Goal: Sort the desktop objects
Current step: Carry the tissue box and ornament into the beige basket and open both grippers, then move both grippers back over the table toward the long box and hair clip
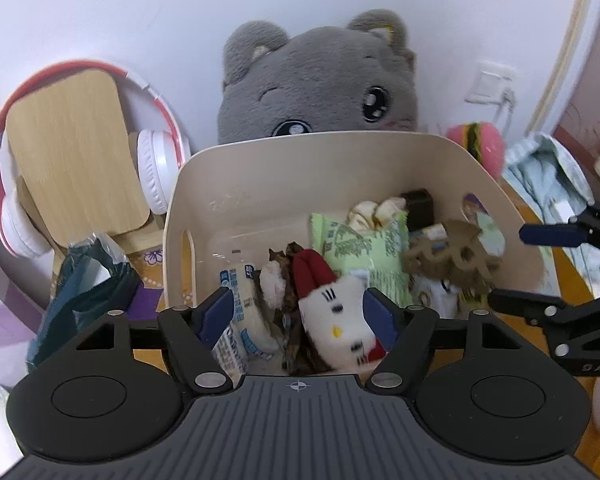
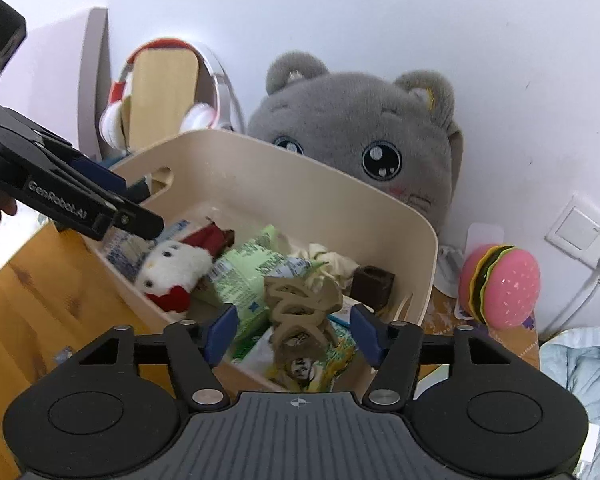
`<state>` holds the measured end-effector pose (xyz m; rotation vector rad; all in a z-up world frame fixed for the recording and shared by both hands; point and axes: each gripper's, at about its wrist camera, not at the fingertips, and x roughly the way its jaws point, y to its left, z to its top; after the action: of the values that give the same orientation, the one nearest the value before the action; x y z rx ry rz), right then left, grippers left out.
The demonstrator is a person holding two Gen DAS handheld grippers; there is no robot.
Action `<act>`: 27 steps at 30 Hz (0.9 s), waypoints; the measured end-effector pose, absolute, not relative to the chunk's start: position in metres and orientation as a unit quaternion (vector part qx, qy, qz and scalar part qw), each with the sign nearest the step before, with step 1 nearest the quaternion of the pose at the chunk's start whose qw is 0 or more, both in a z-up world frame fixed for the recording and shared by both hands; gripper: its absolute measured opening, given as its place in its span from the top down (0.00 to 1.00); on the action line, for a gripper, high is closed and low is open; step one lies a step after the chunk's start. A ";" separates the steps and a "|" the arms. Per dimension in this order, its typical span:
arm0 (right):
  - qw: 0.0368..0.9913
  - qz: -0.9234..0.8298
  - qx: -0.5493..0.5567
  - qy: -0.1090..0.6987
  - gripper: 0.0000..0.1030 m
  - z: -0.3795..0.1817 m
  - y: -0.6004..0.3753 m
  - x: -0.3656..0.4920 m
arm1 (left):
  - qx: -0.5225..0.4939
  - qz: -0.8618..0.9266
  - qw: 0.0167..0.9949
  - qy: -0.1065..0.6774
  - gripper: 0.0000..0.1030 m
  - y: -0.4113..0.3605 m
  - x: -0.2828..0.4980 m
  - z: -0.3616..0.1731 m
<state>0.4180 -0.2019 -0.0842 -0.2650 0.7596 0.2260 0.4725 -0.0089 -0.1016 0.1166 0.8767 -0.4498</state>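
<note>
Cream bin (image 1: 260, 168), mid-desk and already holding sorted clutter: my left gripper (image 1: 296, 316), fingers spread, straddles the white cat plush (image 1: 336, 320); my right gripper (image 2: 292, 332), likewise spread, brackets the tan hair claw (image 2: 300, 300). Depositing looks done; next, withdraw both for remaining items.

An orange wooden desk (image 2: 40, 280) is seen; a cream storage bin (image 1: 284, 184) is set on it centrally; a grey cat plush (image 1: 320, 80) is placed behind; a burger-shaped toy (image 2: 500, 284) and a crumpled blue cloth (image 1: 548, 176) lie right; dark packets (image 1: 84, 280) are left.
</note>
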 end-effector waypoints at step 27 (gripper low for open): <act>0.875 0.062 0.037 0.479 0.28 -0.166 -0.137 0.288 | 0.276 -0.412 0.760 0.420 0.29 -0.026 0.376 -0.178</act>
<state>0.2877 -0.1372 -0.1662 0.0771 0.9998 0.1298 0.3759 -0.0259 -0.1784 0.6000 0.9152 -0.8973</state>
